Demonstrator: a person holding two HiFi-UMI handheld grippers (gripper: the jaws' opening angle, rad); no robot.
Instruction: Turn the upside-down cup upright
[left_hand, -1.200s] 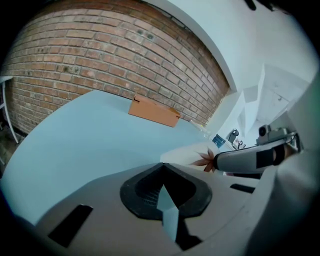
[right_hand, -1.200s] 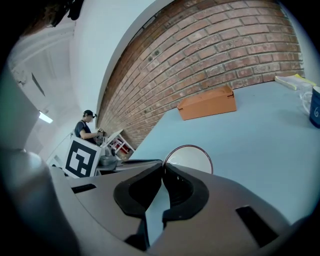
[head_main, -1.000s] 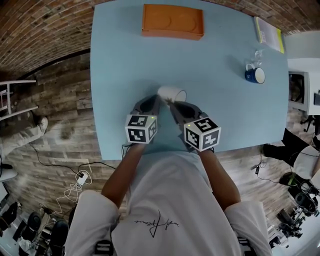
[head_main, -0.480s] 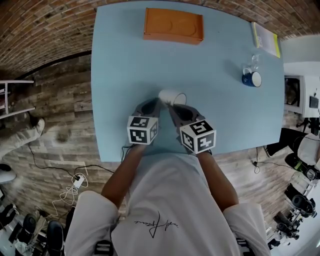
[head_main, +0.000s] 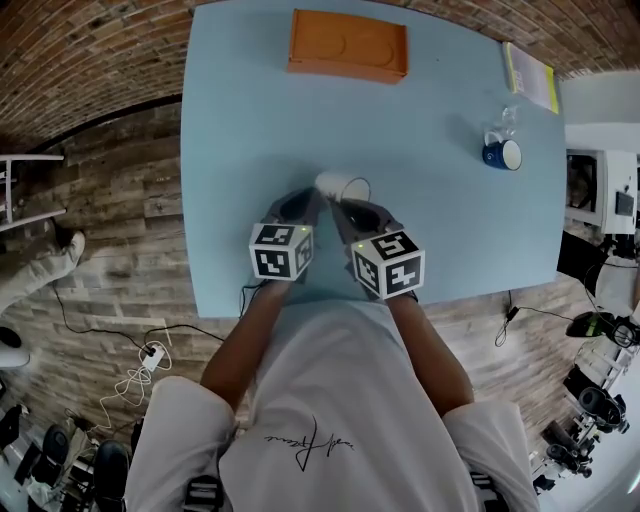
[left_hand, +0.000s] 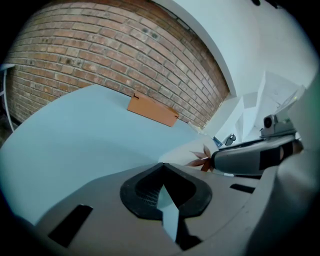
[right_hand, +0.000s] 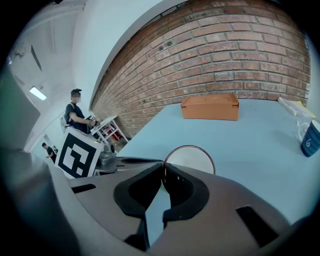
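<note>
While the person in a white shirt (head_main: 330, 400) leaned over it, the pale blue table (head_main: 250, 120) filled most of the head view, with an orange box (head_main: 347, 45) lying flat near its far edge. Both grippers were over the near edge, close side by side, their tips angled toward each other. The left gripper (head_main: 308, 200) had its jaws pressed together with nothing seen between them, and in its own view the tips (left_hand: 161, 167) sat just beside the cup's white wall (left_hand: 187, 155), which bore a brown leaf print. The right gripper (head_main: 345, 208) had its jaws pinched on the cup's rim: in its own view the two pads met (right_hand: 163, 172) at the left side of the brown-edged mouth (right_hand: 192, 160). The cup (head_main: 338, 184) was tipped on its side between the two grippers' tips, base to the left and mouth to the right; whether it touched the table could not be told. Well apart, near the right edge, stood a small blue mug (head_main: 497, 153).
</note>
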